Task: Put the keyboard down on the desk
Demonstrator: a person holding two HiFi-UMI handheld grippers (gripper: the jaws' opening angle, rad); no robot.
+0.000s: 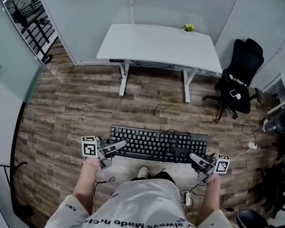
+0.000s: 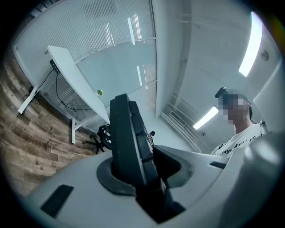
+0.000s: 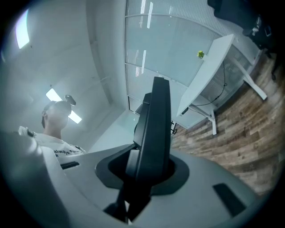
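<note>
Mid-air over the floor [image 1: 76, 102]: keyboard [image 1: 157, 145], long axis left-right, parallel to the surface [image 1: 161, 45] front edge. Left gripper [image 1: 115, 146] fingers clamp its left end, right gripper [image 1: 196, 159] fingers its right end. Surface well ahead, both hands about equally far.

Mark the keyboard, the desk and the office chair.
keyboard [image 1: 150, 143]: head view, on the key rows near its middle.
desk [image 1: 161, 45]: head view, on the bare white top.
office chair [image 1: 246, 58]: head view, on its black backrest.
</note>
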